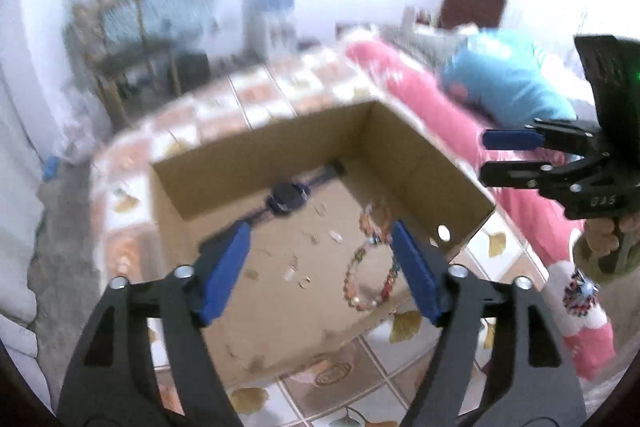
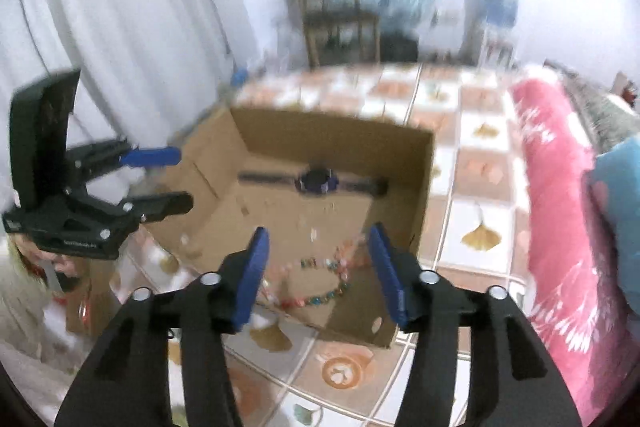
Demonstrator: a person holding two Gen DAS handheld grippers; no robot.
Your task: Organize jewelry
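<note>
Jewelry loose in box: beads, watch, small bits. Left gripper, right gripper open, empty. Risk: snagging beads, scattering bits.

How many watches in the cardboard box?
1. The dark watch lies flat along the far wall of the cardboard box, strap stretched out, behind the beaded strands. The frames are blurred, and the fingers may hide something small.

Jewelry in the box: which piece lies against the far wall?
The dark wristwatch, stretched flat along the far wall of the box; the bead bracelets lie nearer the tongs.
</note>
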